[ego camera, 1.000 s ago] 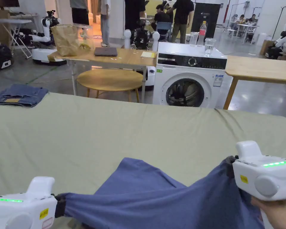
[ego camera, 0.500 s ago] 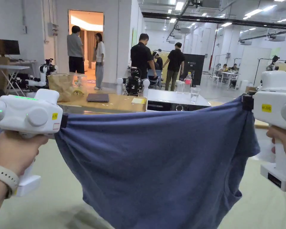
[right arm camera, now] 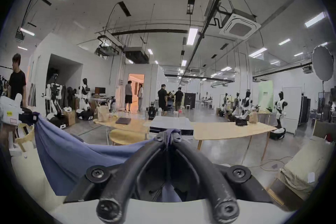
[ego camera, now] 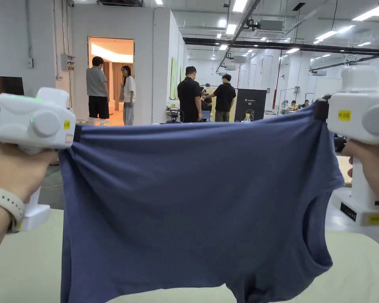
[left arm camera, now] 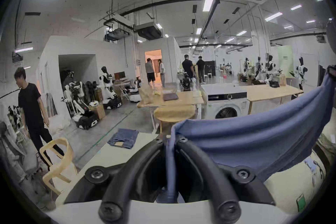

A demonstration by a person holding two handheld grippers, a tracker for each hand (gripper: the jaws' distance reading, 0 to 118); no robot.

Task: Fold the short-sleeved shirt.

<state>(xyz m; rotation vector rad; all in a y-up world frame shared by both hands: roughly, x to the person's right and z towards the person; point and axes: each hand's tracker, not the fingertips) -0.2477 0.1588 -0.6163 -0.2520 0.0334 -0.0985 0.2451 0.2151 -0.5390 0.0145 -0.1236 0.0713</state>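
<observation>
Shirt [ego camera: 192,205] held up in the air, spread across the middle of the head-view frame, hanging from its top edge. Long axis of that held edge runs left to right in the frame, roughly level, slightly higher at the right end.

Left tool [ego camera: 77,133]: at the left edge of the frame, mid height. Clenched on the shirt's upper left corner; in the left gripper view [left arm camera: 170,138] both jaws press together with blue cloth pinched between them and trailing off to the right of that frame.

Right tool [ego camera: 321,110]: at the upper right of the frame. Also clenched on cloth; in the right gripper view [right arm camera: 168,135] the jaws meet on a small bunch of blue fabric at the tips, the rest sagging away to the lower left of that frame toward the other tool.

A sleeve opening shows at the lower right of the cloth, so the shirt appears to hang sideways or inverted; exact orientation not certain.

Green-covered bench [ego camera: 358,272] lies along the bottom of the frame, below and beyond the hanging hem.

Judgement: the shirt lies straight down from both tools, equally shared. Next move likely lowers it flat onto the bench, keeping the edge taut.
</observation>
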